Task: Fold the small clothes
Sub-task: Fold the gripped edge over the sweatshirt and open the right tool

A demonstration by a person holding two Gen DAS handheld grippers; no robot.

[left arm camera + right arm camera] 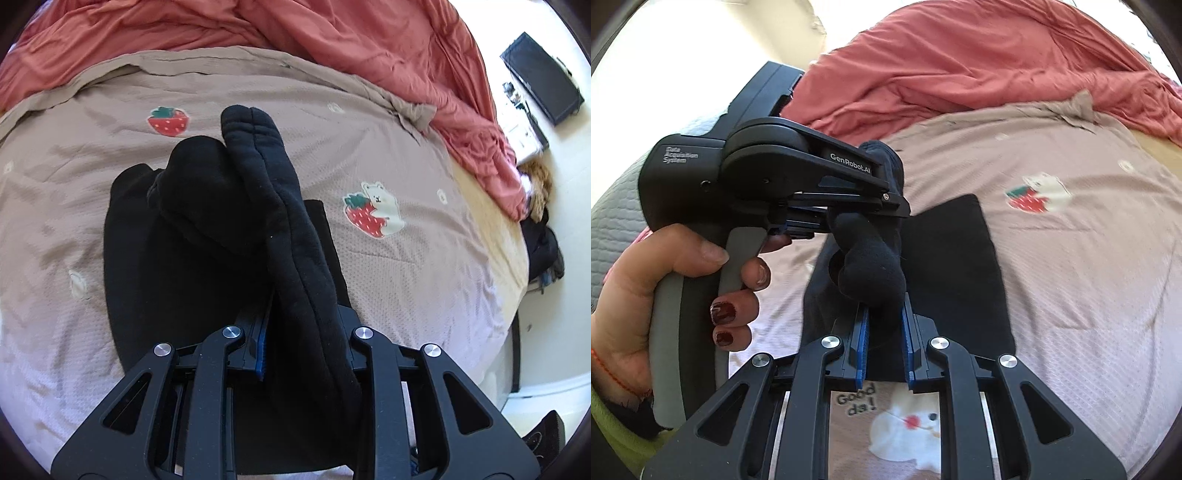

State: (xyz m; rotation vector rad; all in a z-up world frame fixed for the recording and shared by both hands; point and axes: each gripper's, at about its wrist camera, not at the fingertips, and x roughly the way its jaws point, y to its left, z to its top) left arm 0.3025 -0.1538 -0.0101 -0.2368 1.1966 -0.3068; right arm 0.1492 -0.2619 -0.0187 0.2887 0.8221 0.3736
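"GenRobot.AI" and "Data Acquisition System" are printed on the left hand-held gripper point(849, 221), clamped on the black fleece garment point(236, 206); the right hand-held gripper point(884, 317) is likewise clamped on it.

A home bedroom: a bed with a strawberry-print sheet point(406, 110) and rumpled red duvet point(332, 29).

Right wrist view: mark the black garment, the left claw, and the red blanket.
black garment point(960, 258), right wrist view, flat part on the bed.
left claw point(864, 218), right wrist view, between its fingertips.
red blanket point(960, 62), right wrist view, middle folds.
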